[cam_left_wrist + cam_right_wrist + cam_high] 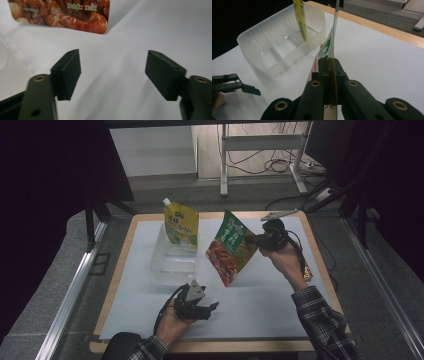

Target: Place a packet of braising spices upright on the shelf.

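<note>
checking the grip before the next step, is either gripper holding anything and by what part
The right gripper is shut on the green snack pouch, pinching its edge near an upper corner, clear of the table. The left gripper is open, nothing between its jaws.

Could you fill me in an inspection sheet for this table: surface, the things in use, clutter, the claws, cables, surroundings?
Surface: white sheet on a wood-edged table.
Job's things: green and red food pouch held in the air; yellow spouted pouch standing in a clear plastic tray.
Clutter: small item at the table's right edge, too small to tell.
Grippers: right claw shut on the food pouch's edge; left claw open, holding nothing, low over the sheet.
Cables: one trails from each claw; more lie on the floor beyond.
Surroundings: dark curtains, metal frame legs.
</note>
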Tool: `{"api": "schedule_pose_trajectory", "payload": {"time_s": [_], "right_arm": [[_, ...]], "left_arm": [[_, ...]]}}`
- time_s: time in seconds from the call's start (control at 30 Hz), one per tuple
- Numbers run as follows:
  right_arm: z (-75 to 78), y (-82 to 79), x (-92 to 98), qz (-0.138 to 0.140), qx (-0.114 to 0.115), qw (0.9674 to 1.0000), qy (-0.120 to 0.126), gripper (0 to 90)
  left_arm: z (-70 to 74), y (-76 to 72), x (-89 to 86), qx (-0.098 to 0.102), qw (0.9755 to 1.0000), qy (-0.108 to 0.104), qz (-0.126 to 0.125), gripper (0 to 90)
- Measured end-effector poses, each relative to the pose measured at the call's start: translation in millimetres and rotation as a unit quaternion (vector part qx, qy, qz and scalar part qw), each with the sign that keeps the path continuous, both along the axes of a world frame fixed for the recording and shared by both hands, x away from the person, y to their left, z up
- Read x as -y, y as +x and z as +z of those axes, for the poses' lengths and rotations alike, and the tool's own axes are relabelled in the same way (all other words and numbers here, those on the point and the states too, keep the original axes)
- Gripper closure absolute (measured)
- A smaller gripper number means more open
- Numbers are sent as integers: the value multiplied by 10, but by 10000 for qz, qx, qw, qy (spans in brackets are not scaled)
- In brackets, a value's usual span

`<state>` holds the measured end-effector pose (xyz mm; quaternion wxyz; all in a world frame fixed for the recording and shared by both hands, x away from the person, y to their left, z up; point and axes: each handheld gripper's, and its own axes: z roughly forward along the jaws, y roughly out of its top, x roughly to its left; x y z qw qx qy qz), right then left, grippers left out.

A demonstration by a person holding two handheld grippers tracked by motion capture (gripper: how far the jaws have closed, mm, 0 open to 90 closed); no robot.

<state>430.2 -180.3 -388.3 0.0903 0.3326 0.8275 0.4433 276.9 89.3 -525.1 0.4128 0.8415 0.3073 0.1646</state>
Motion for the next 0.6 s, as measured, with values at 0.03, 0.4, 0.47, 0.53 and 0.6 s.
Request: {"api": "schedule_pose_trajectory", "payload": {"time_s": [0.03, 0.4, 0.47, 0.53, 0.6], "right_arm": [[19, -5, -18, 28, 28, 10000, -2, 887], [192, -37, -150, 234, 162, 9996, -38, 888], [217, -35, -167, 273, 159, 9995, -18, 888], [238, -31, -174, 297, 149, 9994, 4, 888], [266, -31, -182, 310, 207, 9993, -15, 888]], "left_arm": [[-1, -10, -7, -5, 10000, 1, -12, 251], [11, -92, -152, -172, 9994, -217, 188, 138], [4, -99, -172, -201, 9993, -190, 251, 112], [2, -106, -185, -243, 9991, -226, 254, 99], [5, -119, -192, -237, 9991, -258, 255, 85]]}}
